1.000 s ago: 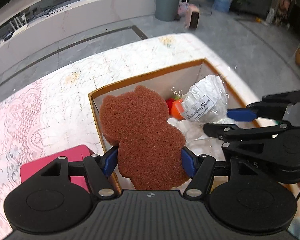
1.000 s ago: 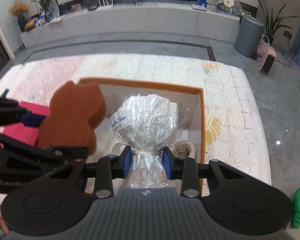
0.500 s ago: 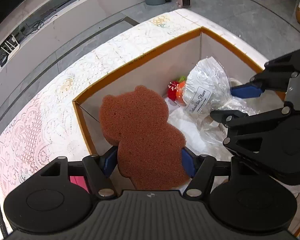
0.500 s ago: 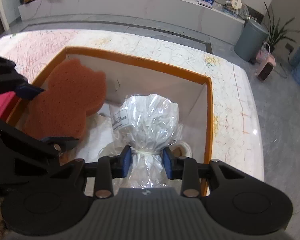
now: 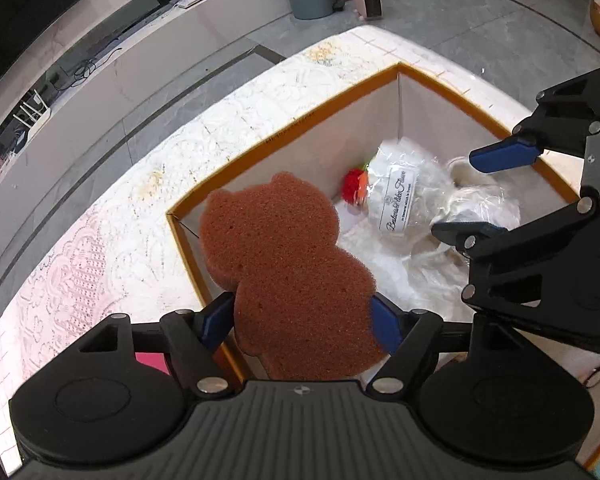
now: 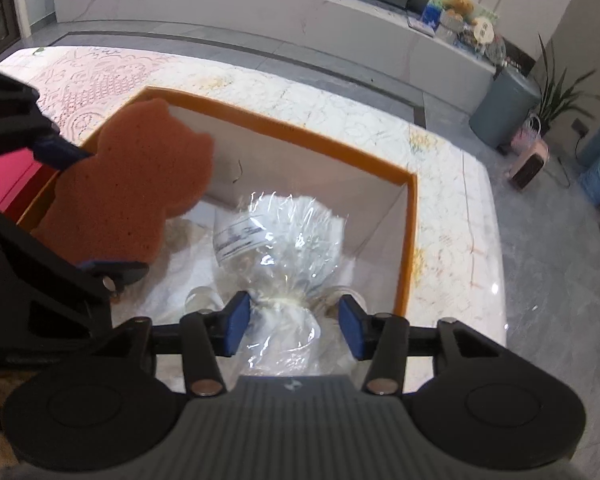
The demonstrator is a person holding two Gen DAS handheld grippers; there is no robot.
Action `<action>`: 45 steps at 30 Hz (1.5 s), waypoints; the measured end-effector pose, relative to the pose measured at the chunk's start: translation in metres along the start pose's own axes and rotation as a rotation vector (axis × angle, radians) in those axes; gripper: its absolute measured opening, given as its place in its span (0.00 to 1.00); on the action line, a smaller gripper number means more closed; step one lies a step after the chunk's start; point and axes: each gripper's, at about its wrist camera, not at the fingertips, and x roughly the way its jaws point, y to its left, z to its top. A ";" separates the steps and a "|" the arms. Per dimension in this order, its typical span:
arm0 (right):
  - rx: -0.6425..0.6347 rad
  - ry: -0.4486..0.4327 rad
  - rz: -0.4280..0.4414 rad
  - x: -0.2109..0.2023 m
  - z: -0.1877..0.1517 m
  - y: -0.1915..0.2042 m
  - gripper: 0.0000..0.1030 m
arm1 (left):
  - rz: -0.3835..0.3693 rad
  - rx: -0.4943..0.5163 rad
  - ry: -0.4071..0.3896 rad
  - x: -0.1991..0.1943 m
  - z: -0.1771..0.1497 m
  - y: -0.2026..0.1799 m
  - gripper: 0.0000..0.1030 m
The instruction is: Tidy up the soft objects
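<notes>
Both grippers have just been spreading their jaws over the orange-rimmed box [image 6: 408,240]. Right gripper [image 6: 294,328] now stands clear of the cellophane-wrapped bundle [image 6: 284,240], which has dropped into the box. Left gripper [image 5: 300,326] still has the brown bear-shaped sponge [image 5: 284,264] between its pads above the box's near corner.

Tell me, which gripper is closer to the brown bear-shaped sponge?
Left. The left gripper has the brown bear-shaped sponge between its fingers; the right gripper is beside it.
</notes>
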 end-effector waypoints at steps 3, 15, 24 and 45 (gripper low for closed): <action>-0.016 -0.009 -0.005 -0.011 0.000 -0.001 0.55 | 0.002 0.002 -0.023 -0.012 -0.001 0.001 0.86; -0.006 -0.065 -0.012 -0.066 -0.002 -0.003 0.62 | -0.005 -0.136 -0.198 -0.089 -0.009 0.027 0.86; 0.097 -0.253 -0.034 -0.147 -0.011 -0.002 0.62 | -0.003 -0.272 -0.413 -0.161 -0.041 0.036 0.86; 0.316 -0.670 -0.051 -0.269 -0.140 0.071 0.62 | 0.061 -0.435 -0.720 -0.223 -0.183 0.016 0.86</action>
